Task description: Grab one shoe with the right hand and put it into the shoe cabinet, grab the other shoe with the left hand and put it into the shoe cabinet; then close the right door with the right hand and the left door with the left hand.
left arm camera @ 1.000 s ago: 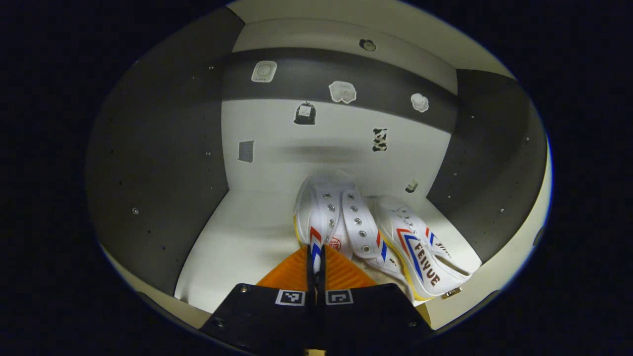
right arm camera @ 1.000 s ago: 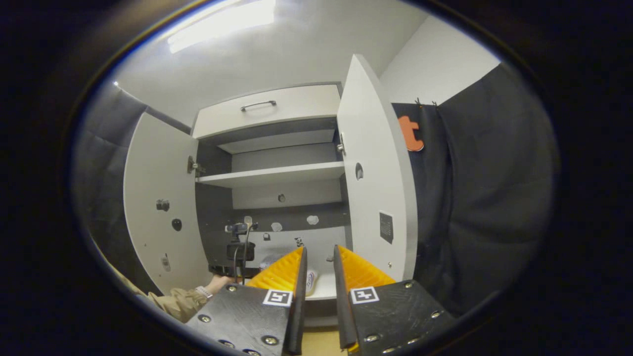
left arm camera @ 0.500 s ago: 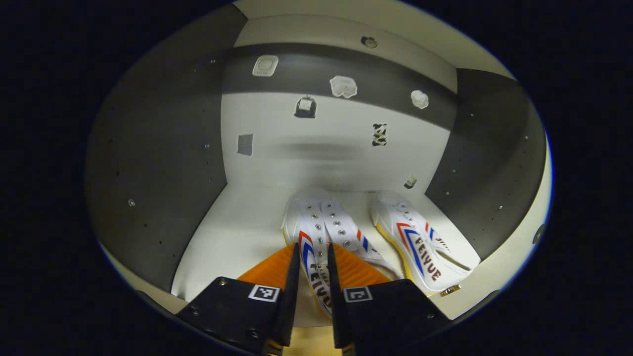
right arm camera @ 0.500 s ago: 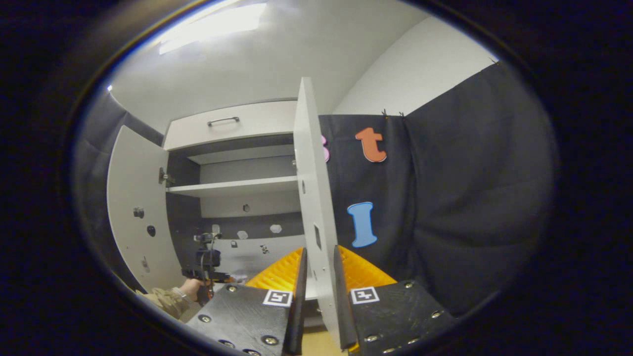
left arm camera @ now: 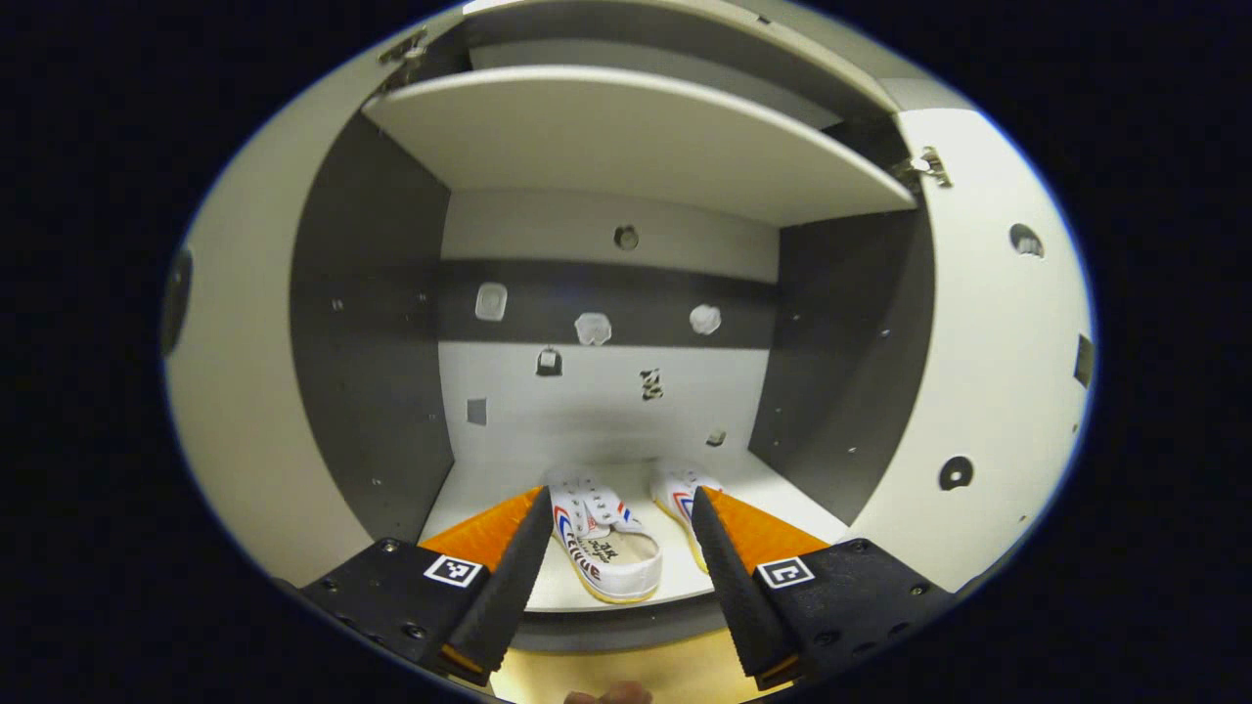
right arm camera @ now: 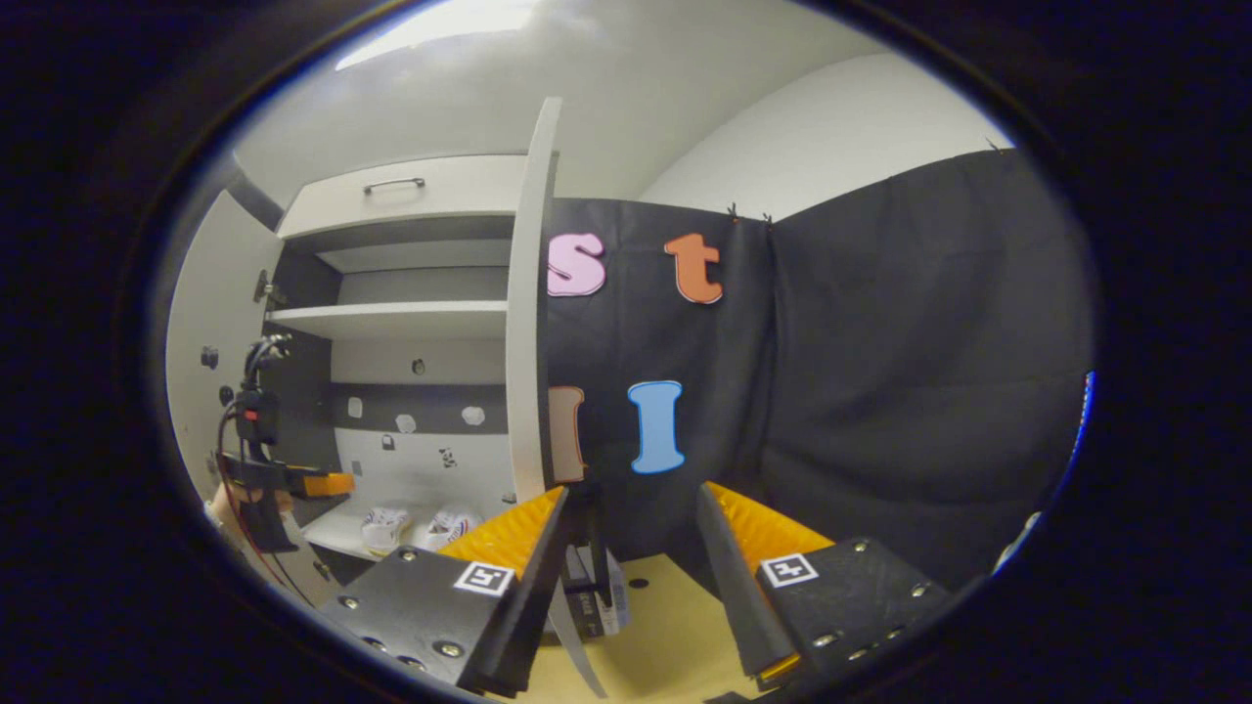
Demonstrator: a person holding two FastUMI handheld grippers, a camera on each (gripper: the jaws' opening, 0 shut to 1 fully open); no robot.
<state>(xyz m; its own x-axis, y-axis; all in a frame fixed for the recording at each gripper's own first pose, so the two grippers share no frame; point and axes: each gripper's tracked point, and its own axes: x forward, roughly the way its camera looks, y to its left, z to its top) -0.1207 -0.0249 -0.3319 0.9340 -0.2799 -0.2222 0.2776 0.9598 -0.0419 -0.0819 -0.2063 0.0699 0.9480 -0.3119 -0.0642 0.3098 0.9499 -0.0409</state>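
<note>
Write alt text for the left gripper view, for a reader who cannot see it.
The left gripper is open in front of an open shoe cabinet, whose bottom compartment holds two white shoes side by side, toes toward the back wall. A shelf spans the cabinet above, and both doors stand open at the sides.

black cloth wall, white ceiling with bright light, yellowish floor

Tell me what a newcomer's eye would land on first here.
Two white shoes side by side on the bottom shelf of the open shoe cabinet, framed by the open left gripper. In the right gripper view, the right door stands edge-on ahead of the open right gripper.
</note>
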